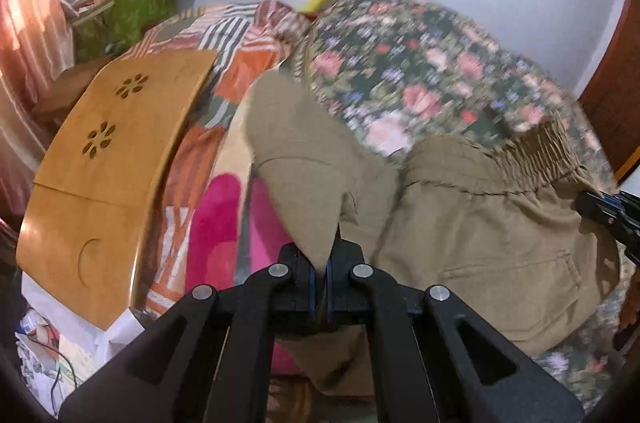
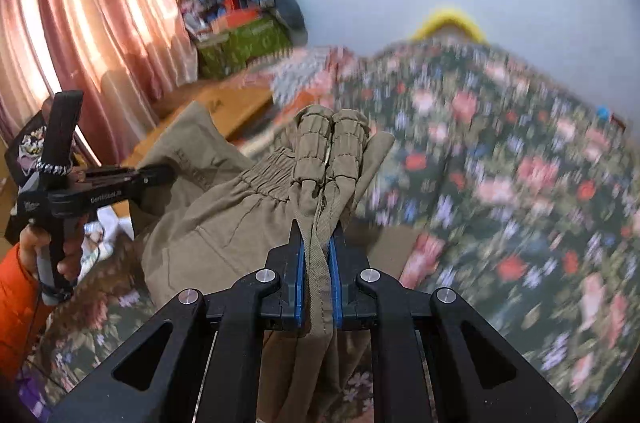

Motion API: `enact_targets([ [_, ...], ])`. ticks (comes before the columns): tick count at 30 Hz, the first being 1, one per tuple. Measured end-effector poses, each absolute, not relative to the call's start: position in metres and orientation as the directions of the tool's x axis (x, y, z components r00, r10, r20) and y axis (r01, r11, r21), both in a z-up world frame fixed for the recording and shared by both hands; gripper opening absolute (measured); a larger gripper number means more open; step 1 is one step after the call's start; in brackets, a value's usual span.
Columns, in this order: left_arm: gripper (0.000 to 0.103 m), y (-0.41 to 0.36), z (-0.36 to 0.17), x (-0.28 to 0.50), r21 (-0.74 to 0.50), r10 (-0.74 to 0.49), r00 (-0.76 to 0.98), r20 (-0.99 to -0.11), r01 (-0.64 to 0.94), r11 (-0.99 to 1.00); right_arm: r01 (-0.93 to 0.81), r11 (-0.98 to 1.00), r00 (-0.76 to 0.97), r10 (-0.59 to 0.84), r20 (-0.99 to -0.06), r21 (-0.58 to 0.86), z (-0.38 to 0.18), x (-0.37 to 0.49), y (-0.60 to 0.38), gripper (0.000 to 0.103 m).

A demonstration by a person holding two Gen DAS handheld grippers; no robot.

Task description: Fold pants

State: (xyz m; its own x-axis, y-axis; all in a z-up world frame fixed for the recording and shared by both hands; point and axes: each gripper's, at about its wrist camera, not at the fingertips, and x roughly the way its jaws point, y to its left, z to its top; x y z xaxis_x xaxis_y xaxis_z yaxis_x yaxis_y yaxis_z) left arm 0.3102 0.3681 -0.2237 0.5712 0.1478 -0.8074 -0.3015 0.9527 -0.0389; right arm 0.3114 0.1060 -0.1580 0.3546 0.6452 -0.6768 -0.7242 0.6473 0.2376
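Left wrist view: the left hand-held gripper (image 1: 329, 263) is clamped on a fold of the khaki pants (image 1: 480, 223), which hang between the two grippers over a bed with a floral bedspread (image 1: 400, 71). A wooden lap tray (image 1: 104, 151) lies to the left on the bed. In the right wrist view, the right hand-held gripper (image 2: 319, 255) is pinched tight on the bunched elastic waistband (image 2: 332, 139), and a hand (image 2: 60, 255) in an orange sleeve (image 2: 16, 303) grips the other tool's handle.
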Motion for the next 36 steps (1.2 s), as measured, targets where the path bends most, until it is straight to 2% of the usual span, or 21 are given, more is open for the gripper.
enact_targets([
  [4,0.004,0.382,-0.243,0.304,-0.091,0.108,0.543,-0.833,-0.328,0.94,-0.688,0.68,0.312,0.593,-0.742,0.254,-0.187,0.32,0.101,0.011],
  [8,0.013,0.395,-0.262,0.299,-0.137,0.068,0.495,-0.866,-0.367,0.92,-0.63,0.702,0.244,0.587,-0.772,0.334,-0.202,0.331,0.094,0.017],
  [12,0.025,0.395,-0.262,0.294,-0.122,0.08,0.464,-0.882,-0.389,0.913,-0.643,0.719,0.263,0.532,-0.805,0.265,-0.197,0.321,0.099,0.02],
  [14,0.034,0.391,-0.254,0.285,-0.101,0.103,0.463,-0.88,-0.396,0.913,-0.643,0.734,0.286,0.493,-0.822,0.217,-0.19,0.315,0.099,0.029],
  [16,0.035,0.387,-0.244,0.275,-0.11,0.1,0.476,-0.874,-0.394,0.912,-0.647,0.736,0.305,0.488,-0.818,0.198,-0.183,0.313,0.096,0.034],
  [19,0.035,0.378,-0.225,0.262,-0.103,0.106,0.482,-0.87,-0.387,0.916,-0.652,0.737,0.347,0.501,-0.793,0.18,-0.163,0.302,0.084,0.041],
  [26,0.035,0.331,-0.147,0.215,-0.071,0.151,0.589,-0.794,-0.336,0.939,-0.657,0.729,0.424,0.569,-0.704,0.193,-0.101,0.268,0.058,0.042],
  [31,0.04,0.282,-0.077,0.165,-0.023,0.201,0.695,-0.69,-0.299,0.954,-0.682,0.707,0.486,0.63,-0.605,0.188,-0.043,0.226,0.034,0.042],
  [36,0.046,0.236,-0.018,0.109,-0.037,0.197,0.795,-0.574,-0.265,0.963,-0.718,0.675,0.539,0.692,-0.481,0.167,0.01,0.174,0.012,0.042],
])
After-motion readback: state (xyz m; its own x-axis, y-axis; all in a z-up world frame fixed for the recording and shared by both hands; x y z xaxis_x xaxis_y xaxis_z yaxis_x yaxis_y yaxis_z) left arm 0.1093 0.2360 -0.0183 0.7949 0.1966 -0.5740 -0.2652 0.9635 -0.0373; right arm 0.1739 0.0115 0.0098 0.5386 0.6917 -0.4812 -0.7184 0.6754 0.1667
